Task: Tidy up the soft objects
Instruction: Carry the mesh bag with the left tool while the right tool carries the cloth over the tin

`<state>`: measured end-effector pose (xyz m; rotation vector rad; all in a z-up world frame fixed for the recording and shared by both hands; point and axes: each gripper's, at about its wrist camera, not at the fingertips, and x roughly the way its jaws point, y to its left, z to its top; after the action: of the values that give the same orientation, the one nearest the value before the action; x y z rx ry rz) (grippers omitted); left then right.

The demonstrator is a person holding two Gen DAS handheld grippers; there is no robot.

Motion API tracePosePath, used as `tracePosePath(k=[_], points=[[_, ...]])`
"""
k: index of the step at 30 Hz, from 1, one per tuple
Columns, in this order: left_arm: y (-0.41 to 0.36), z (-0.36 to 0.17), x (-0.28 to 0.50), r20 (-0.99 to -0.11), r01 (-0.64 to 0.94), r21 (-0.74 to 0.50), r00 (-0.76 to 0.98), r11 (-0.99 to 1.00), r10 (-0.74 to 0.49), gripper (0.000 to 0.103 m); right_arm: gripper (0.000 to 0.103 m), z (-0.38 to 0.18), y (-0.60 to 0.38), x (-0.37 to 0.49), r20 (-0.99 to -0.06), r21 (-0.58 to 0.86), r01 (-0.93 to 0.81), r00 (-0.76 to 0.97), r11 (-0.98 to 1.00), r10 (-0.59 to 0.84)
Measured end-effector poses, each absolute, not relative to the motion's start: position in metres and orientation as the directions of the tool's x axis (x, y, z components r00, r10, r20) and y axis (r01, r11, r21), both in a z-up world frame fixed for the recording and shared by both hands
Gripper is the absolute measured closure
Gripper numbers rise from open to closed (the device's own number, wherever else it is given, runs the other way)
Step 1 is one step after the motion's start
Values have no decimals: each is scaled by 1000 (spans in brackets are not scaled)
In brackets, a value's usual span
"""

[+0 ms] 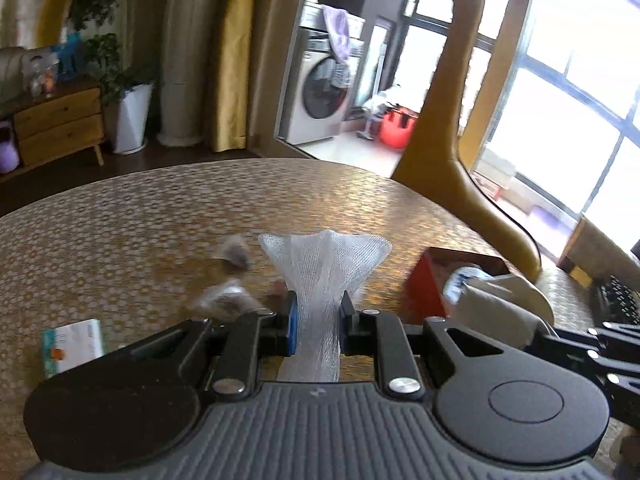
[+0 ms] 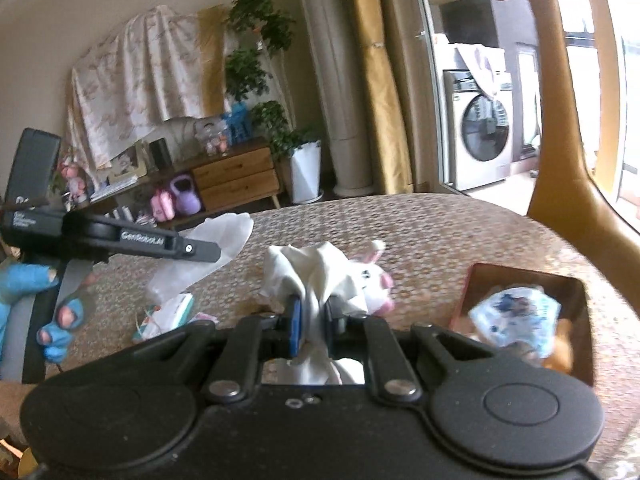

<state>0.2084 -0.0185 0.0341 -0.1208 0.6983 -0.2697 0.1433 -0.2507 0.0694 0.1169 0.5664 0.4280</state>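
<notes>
In the left wrist view my left gripper (image 1: 318, 308) is shut on a white foam mesh sleeve (image 1: 324, 264), which fans out above the pads over the table. In the right wrist view my right gripper (image 2: 314, 312) is shut on a white cloth toy (image 2: 360, 276) with pink ears and a pink snout. The left gripper (image 2: 212, 250) shows there from the side at the left, with the mesh sleeve (image 2: 224, 232) in it and a blue-gloved hand (image 2: 24, 284) behind. The cloth toy (image 1: 500, 304) also shows at the right of the left wrist view.
A round table with a golden mosaic cloth (image 1: 140, 216) lies below both grippers. A red box (image 2: 520, 276) at the right holds a blue-and-white packet (image 2: 516, 316). Small wrapped items (image 1: 236, 256) and a tissue pack (image 1: 72, 344) lie on the table. A tall yellow giraffe figure (image 1: 440, 120) stands behind.
</notes>
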Motion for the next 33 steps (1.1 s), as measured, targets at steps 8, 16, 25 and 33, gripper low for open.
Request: tracePosePath(k=[8, 16, 25, 33], points=[[-80, 39, 205, -612, 301, -201, 705, 932, -359, 85, 91, 73, -293, 138, -496, 200, -280, 798, 939, 343], [-152, 36, 204, -623, 399, -205, 651, 894, -433, 85, 91, 63, -340, 132, -503, 207, -193, 820, 959, 274], [-210, 28, 207, -646, 455, -205, 602, 866, -469, 85, 91, 50, -387, 131, -523, 214, -98, 829, 972, 198], [-250, 16, 230, -678, 451, -218, 568, 866, -466, 85, 90, 30, -412, 148, -577, 199, -12, 807, 980, 126]])
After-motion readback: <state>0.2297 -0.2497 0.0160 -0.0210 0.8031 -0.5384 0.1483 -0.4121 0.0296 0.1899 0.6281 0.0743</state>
